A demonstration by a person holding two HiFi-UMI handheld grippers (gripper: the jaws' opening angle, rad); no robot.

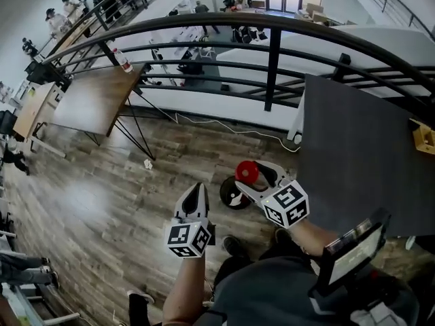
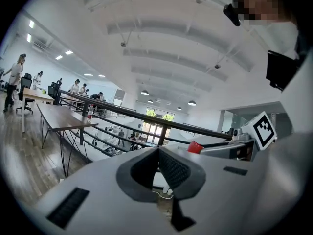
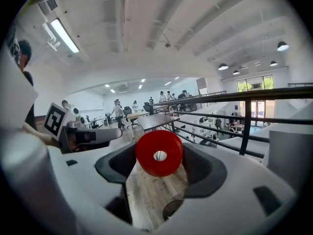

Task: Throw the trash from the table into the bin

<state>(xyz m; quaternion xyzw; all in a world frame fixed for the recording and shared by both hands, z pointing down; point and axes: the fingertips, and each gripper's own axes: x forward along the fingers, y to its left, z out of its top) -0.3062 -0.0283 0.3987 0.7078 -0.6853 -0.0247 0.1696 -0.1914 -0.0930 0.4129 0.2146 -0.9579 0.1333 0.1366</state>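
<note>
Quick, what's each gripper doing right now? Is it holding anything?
Left gripper: jaws closed together, nothing between them.
Right gripper: jaws closed on a red ring.

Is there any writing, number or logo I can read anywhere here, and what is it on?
No text can be read.
Left marker cube, right marker cube: black-and-white square patterns, no letters.
Red ring: plain, no print.
Bottle: red label, too small.
Screen at the head view's lower right: too blurred.
</note>
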